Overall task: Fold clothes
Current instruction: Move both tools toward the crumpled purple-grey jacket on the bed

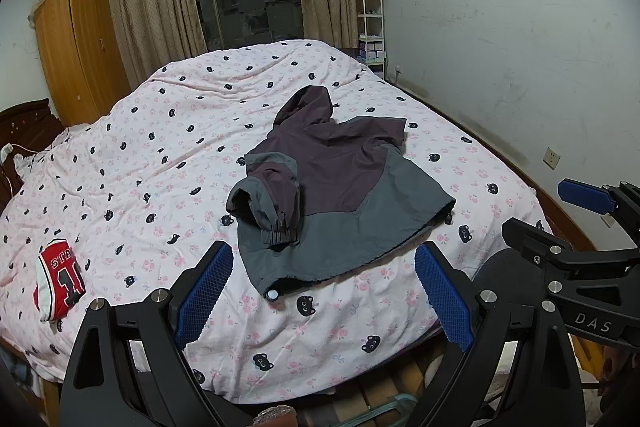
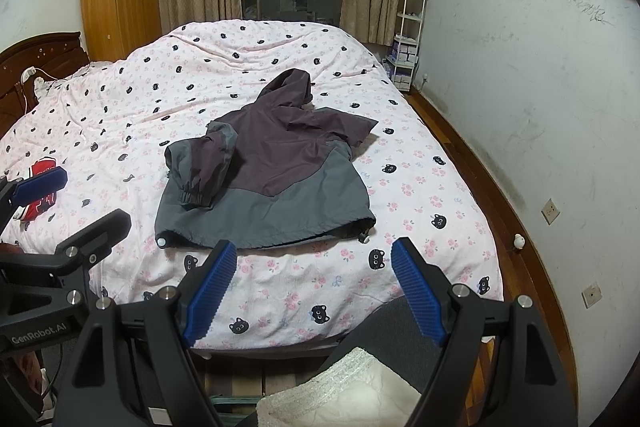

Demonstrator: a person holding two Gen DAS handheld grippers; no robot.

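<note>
Bed (image 1: 248, 367): wide, dark wooden headboard at the left, fully covered by a pale pink quilt cover (image 2: 280, 39) printed with small pink flowers and black cat faces; surface lightly wrinkled.

On the cover, near the middle: one hooded jacket of thin plum-purple and slate-grey fabric (image 1: 340, 187), back upward, hood pointing to the far side, hem toward the near edge. Its left sleeve (image 2: 200, 167) is folded in over the body, elastic cuff resting on the grey lower panel.

On the cover, well apart to the left, near the bed's edge: one folded red sports jersey with white trim and dark numerals (image 1: 60, 277).
</note>
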